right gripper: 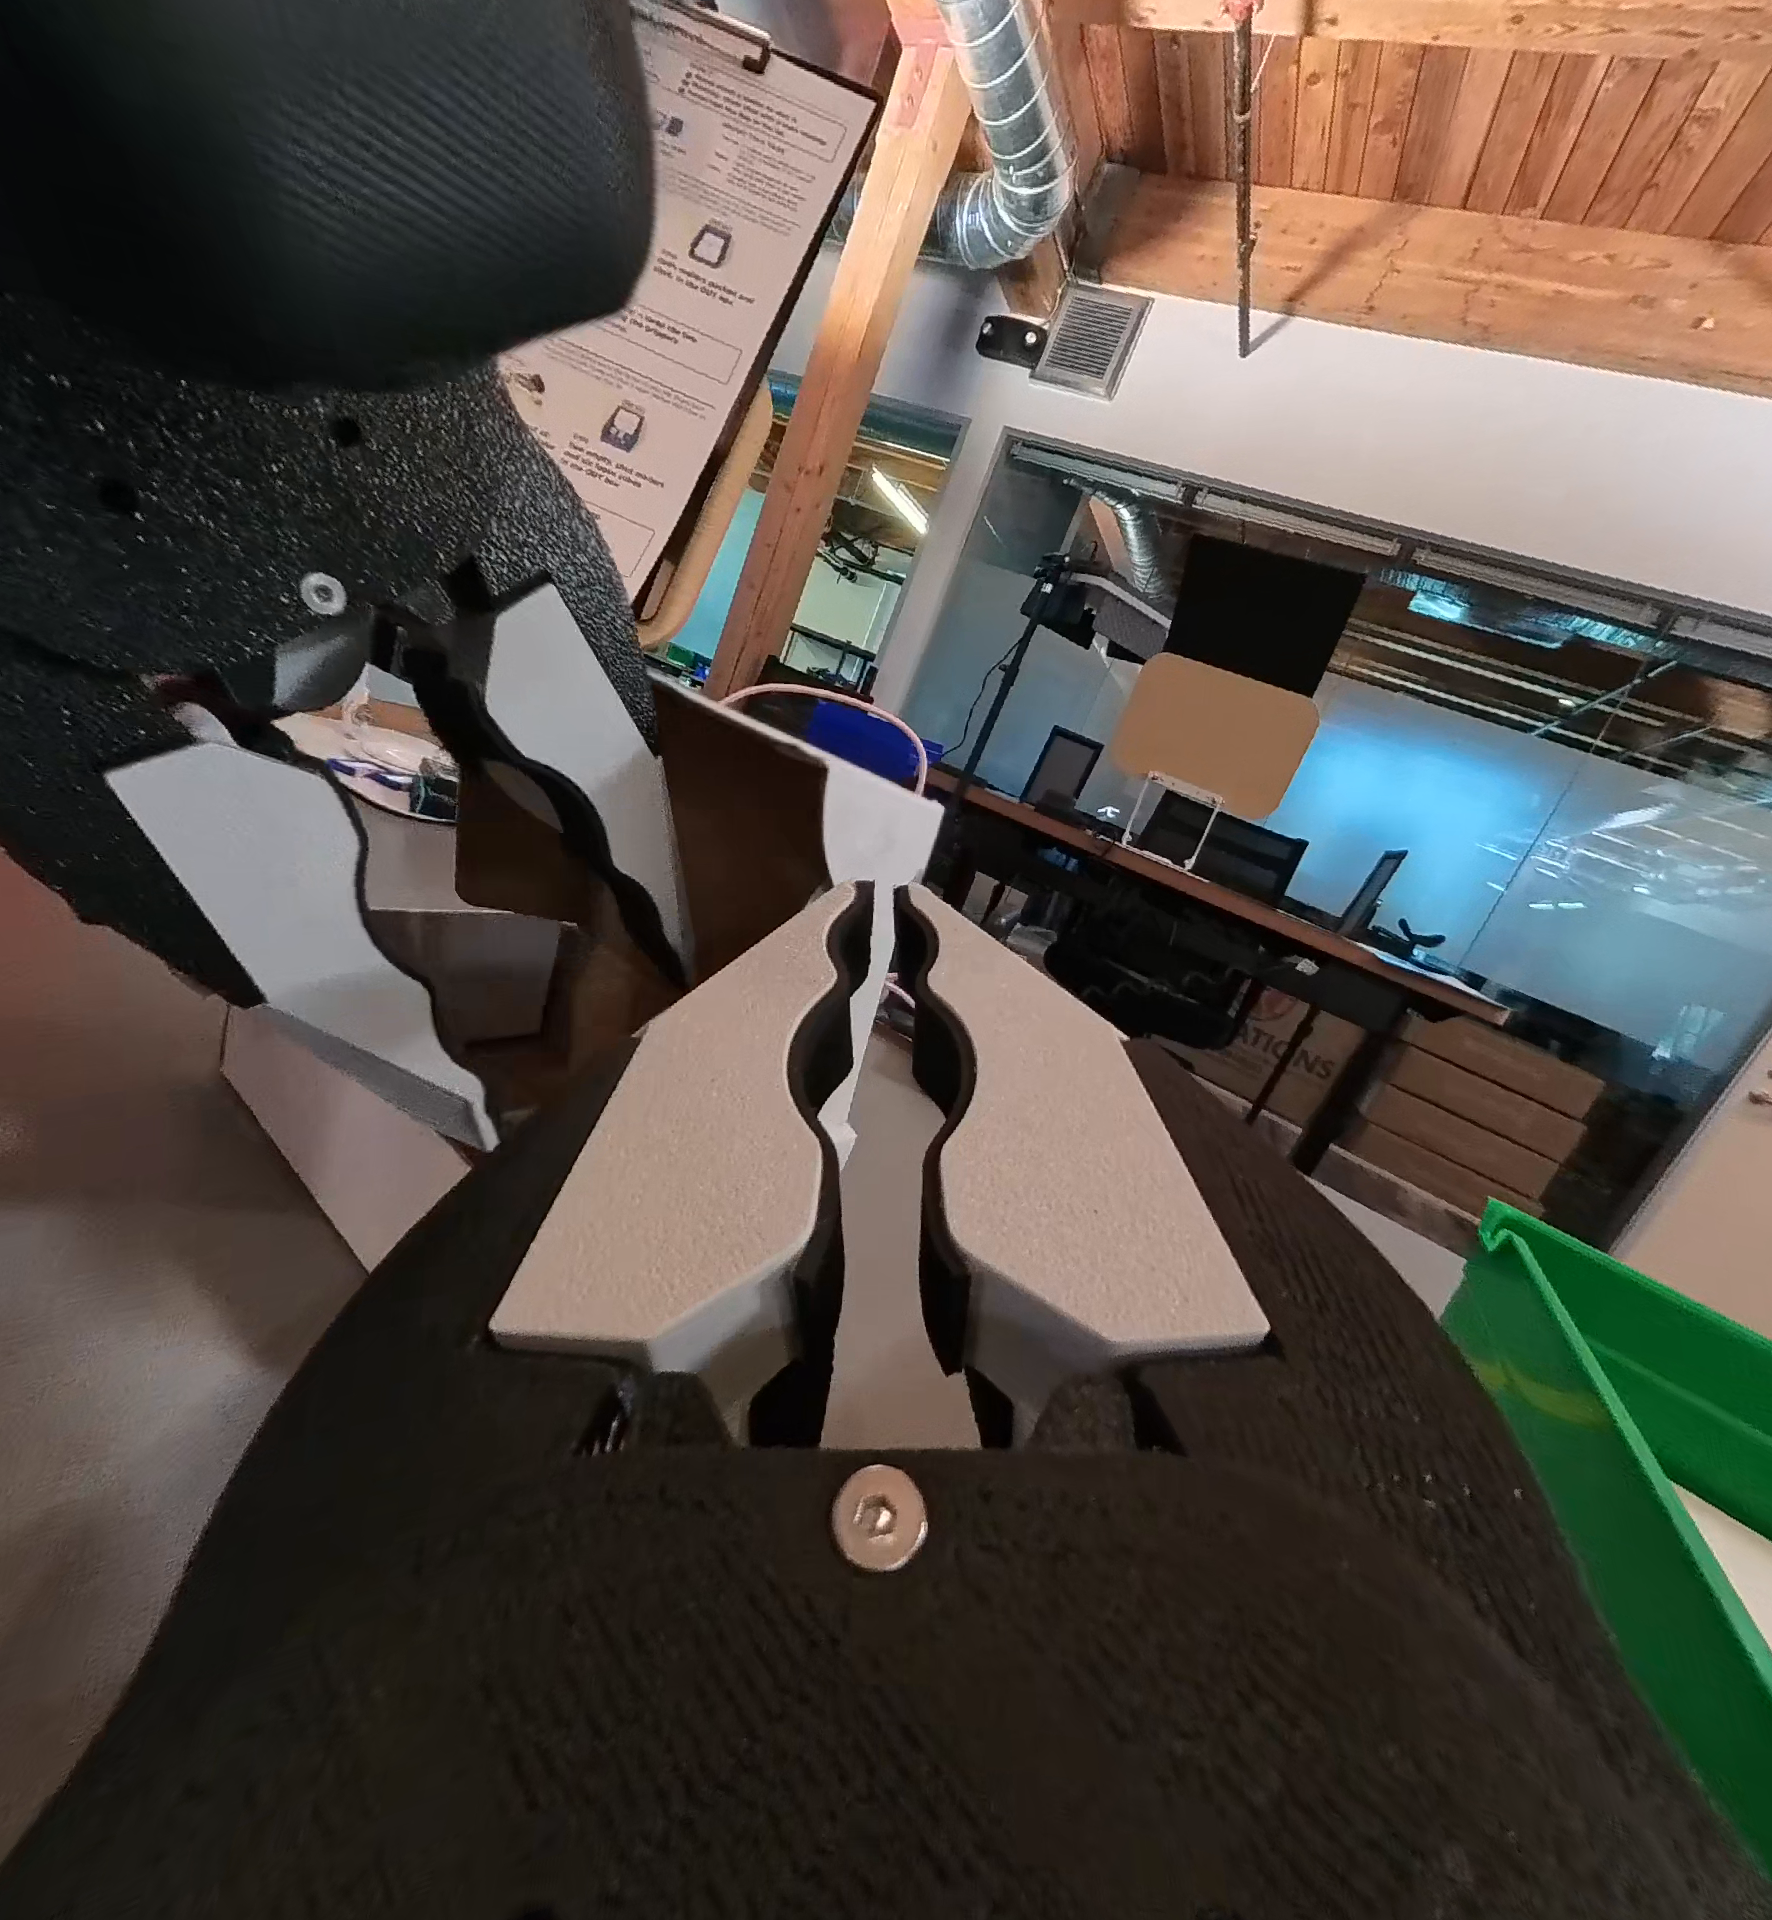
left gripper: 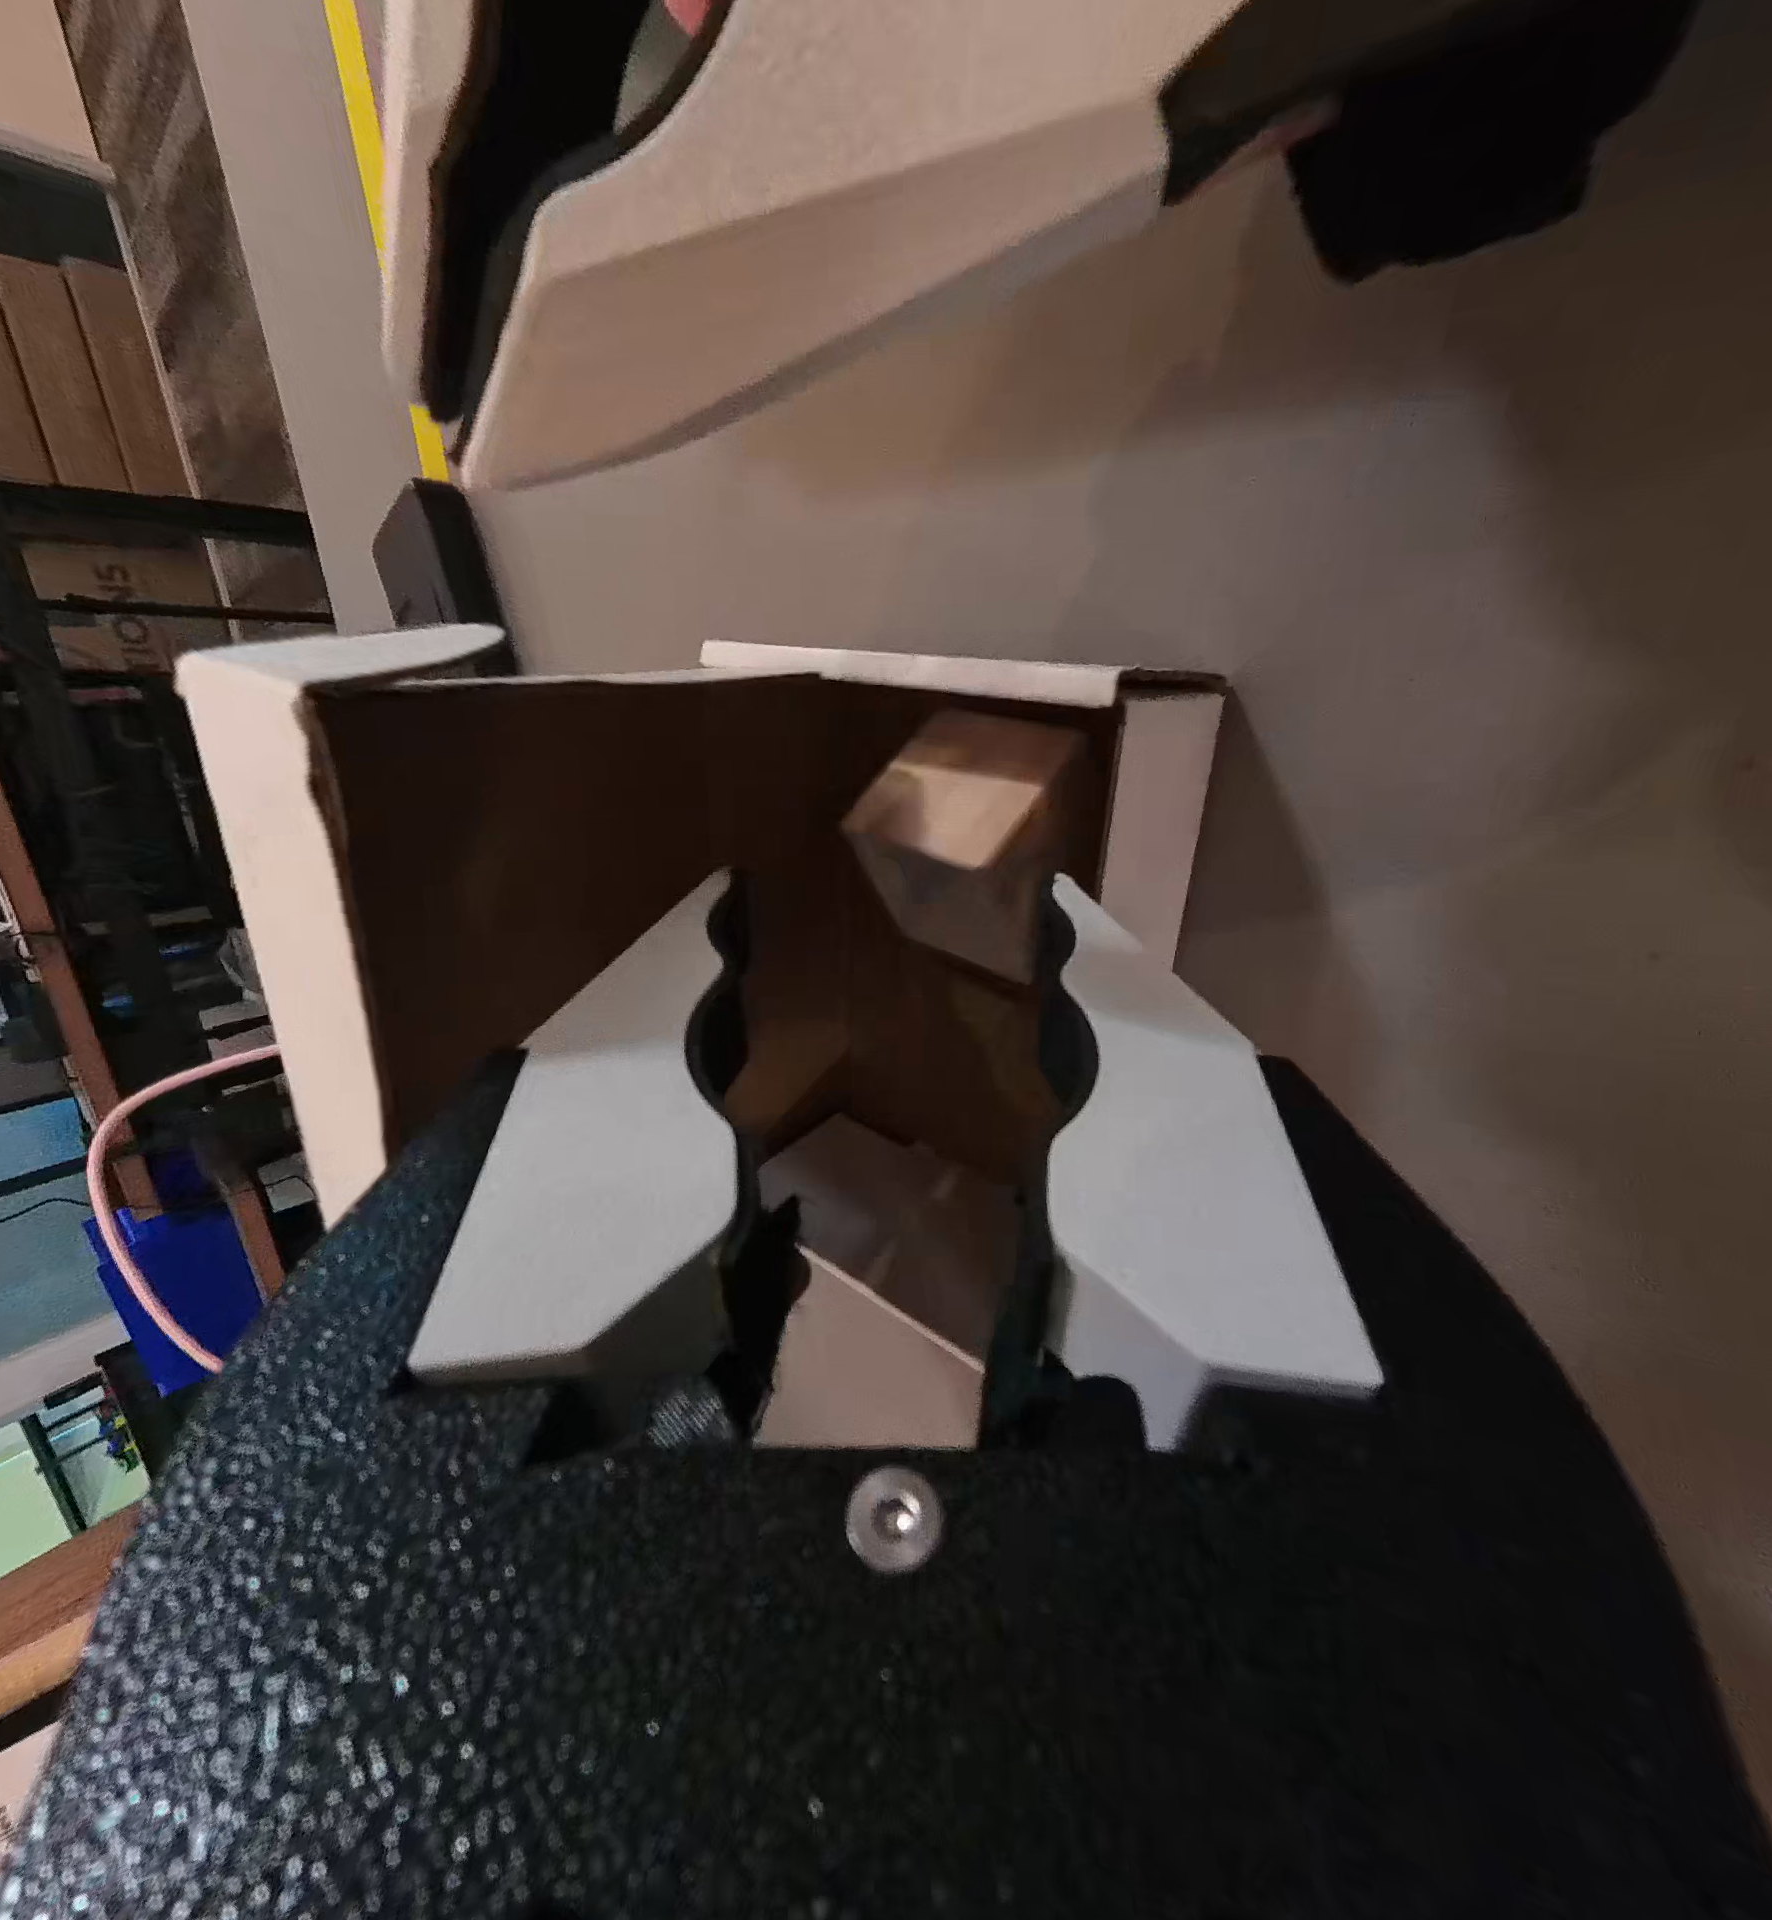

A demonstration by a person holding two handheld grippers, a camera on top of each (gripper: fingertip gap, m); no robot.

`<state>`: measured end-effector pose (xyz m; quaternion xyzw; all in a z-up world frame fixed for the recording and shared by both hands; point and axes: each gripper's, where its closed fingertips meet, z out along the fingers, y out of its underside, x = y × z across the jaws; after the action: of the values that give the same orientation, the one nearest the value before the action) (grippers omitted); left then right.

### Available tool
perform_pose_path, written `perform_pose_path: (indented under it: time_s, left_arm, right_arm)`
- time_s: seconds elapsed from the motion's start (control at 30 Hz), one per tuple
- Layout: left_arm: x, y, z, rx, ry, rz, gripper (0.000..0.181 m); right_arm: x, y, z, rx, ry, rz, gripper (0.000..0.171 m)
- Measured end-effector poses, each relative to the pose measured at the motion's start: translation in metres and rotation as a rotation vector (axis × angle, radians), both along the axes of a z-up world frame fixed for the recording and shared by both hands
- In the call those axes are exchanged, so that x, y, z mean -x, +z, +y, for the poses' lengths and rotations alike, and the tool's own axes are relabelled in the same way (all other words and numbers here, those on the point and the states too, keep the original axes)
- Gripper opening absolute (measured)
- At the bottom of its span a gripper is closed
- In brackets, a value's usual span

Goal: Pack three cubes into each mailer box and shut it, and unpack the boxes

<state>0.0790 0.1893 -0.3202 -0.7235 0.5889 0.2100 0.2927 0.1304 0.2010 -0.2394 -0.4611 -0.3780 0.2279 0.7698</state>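
A white mailer box with a brown inside stands open on the table. A wooden cube lies tilted in its far right corner, and more wooden cube faces show low between my fingers. My left gripper is open and reaches into the box, its right fingertip beside the tilted cube. It also shows in the right wrist view, open over the box. My right gripper is shut on the box's white lid flap and holds it up. The lid hangs blurred above the box in the left wrist view.
A green bin stands close on the right. A clipboard with an instruction sheet stands behind the box. The pale table top runs past the box. A pink cable and a blue bin lie beyond the table edge.
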Motion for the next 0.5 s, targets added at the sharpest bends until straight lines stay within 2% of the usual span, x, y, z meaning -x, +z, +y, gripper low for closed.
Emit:
perform_pose_path:
  time_s: [0.3,0.5]
  left_arm:
    - [-0.006,0.003,-0.006,-0.005,-0.033,-0.022,0.050]
    - [-0.003,0.047,-0.052,-0.084,-0.079,-0.097,0.049]
  right_arm:
    - [0.000,-0.001,-0.001,0.006,0.009,0.001,0.002]
    - [0.002,-0.002,-0.003,0.006,0.019,-0.004,0.002]
